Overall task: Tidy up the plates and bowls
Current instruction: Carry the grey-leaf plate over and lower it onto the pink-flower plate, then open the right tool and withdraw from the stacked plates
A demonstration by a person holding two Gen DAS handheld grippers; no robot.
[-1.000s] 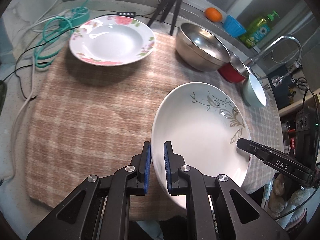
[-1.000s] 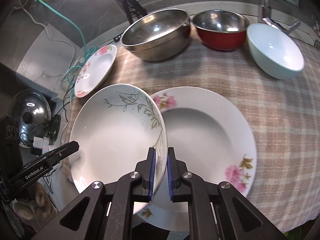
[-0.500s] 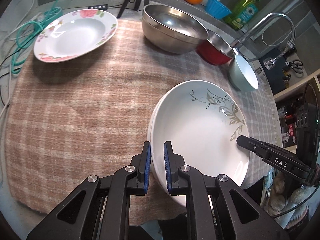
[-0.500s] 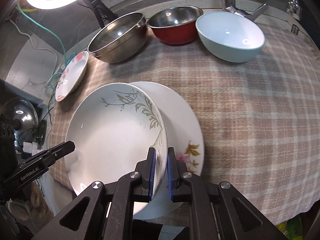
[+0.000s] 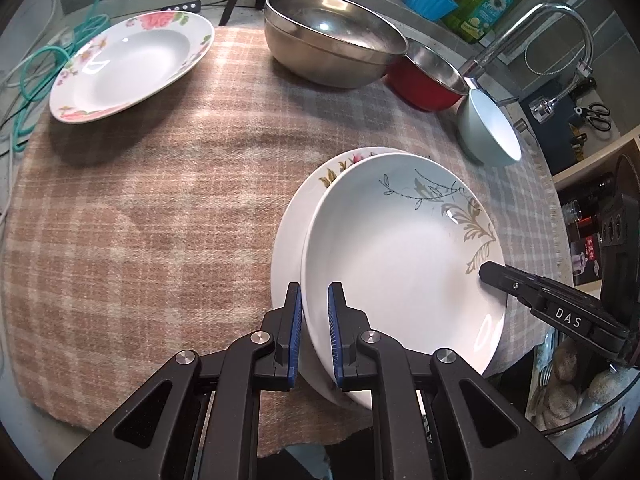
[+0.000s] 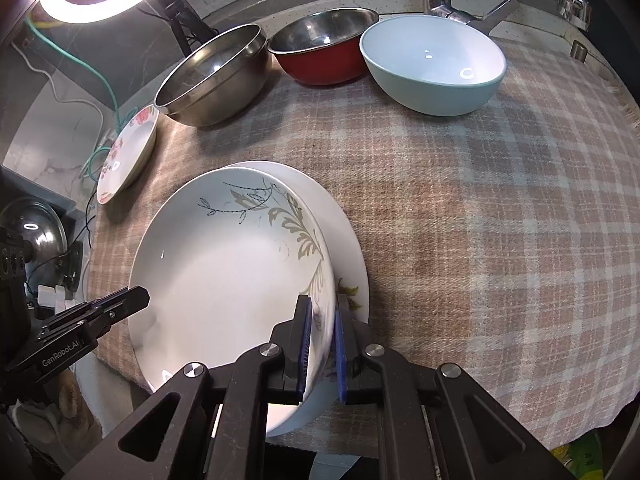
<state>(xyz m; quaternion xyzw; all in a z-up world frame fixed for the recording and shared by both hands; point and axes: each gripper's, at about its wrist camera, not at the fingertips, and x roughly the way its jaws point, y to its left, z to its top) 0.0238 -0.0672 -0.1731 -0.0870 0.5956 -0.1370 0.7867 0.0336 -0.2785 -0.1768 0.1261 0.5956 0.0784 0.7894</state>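
A white plate with a grey leaf pattern [image 5: 400,252] [image 6: 232,272] lies on top of a flowered plate [image 5: 292,232] [image 6: 344,232] near the cloth's front edge. My left gripper [image 5: 314,332] is shut on the leaf plate's near rim. My right gripper [image 6: 322,344] is shut on its opposite rim. Each gripper shows in the other's view. A second pink-flowered plate [image 5: 128,64] [image 6: 128,152] lies at the far left.
A large steel bowl [image 5: 332,44] [image 6: 216,76], a red bowl [image 5: 428,80] [image 6: 324,52] and a pale blue bowl [image 5: 488,132] [image 6: 436,64] stand in a row at the back of the checked cloth [image 6: 480,220]. A faucet [image 5: 532,28] and cables [image 5: 36,76] flank the cloth.
Both grippers have lowered the leaf plate onto the flowered plate, now nearly covering it. Both views have pulled back toward the cloth's front edge.
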